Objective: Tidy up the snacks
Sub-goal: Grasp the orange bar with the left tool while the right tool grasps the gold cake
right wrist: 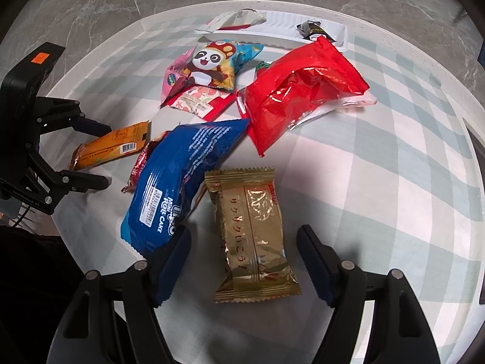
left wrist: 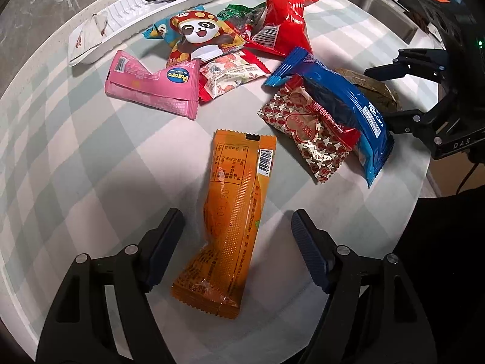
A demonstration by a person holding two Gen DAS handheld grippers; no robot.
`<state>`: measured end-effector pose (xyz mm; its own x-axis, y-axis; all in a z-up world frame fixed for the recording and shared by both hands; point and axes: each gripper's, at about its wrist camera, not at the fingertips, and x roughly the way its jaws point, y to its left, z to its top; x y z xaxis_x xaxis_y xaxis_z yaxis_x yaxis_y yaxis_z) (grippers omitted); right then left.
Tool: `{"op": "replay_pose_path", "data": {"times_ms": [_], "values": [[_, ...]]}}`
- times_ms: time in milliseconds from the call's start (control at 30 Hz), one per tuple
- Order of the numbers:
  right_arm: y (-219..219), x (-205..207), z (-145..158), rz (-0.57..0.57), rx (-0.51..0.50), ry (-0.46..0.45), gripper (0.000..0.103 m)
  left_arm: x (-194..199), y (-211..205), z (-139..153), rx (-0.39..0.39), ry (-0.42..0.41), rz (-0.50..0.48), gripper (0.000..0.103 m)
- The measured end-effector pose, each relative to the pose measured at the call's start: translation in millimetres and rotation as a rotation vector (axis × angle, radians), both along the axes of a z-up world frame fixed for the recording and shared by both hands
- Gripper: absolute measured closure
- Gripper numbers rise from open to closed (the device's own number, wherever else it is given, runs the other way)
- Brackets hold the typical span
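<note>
My left claw: spread wide, straddling the orange packet, not pinching it.
My right claw: spread wide around the gold packet lying on the worktop.

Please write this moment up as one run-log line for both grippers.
left gripper: open over orange packet | right gripper: open over gold packet | white tray: two snacks inside

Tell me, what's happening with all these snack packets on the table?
A person is sorting snacks with two handheld grippers. The left gripper is open around an orange packet; the right gripper is open around a gold packet. Neither grips yet. A white tray already holds two packets.
</note>
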<state>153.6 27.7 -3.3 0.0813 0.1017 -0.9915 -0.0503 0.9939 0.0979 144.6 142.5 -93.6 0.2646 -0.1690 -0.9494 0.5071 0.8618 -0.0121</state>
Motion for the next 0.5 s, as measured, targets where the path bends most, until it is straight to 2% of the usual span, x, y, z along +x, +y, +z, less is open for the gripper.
{"op": "replay_pose_path", "data": {"times_ms": [67,133,233,267,300,333,367,433,500], "values": [[1,0,0,0.007,-0.003,0.003,0.028,-1,0,0,-0.004,-0.007,-0.001,0.030],[1,0,0,0.010,-0.023,0.003,0.034,-3,0,-1,-0.006,-0.015,-0.002,0.030],[-1,1,1,0.007,-0.043,0.001,0.052,-5,-1,-1,-0.009,-0.017,0.005,0.031],[-5,3,2,-0.001,-0.031,0.002,0.065,-5,-1,-1,-0.011,-0.019,0.008,0.033],[-6,3,2,-0.005,-0.028,0.004,0.068,-5,0,0,-0.016,-0.022,0.012,0.035],[-9,4,2,-0.012,-0.014,0.009,0.069,-6,1,1,-0.021,-0.029,0.011,0.044],[-11,4,2,-0.017,-0.005,0.010,0.069,-6,2,3,-0.034,-0.035,0.005,0.058],[-15,3,2,-0.040,0.024,0.012,0.069,-4,6,6,-0.086,-0.021,0.013,0.069],[-20,3,3,-0.073,0.066,0.014,0.069,-1,12,7,-0.123,-0.003,0.038,0.073]]}}
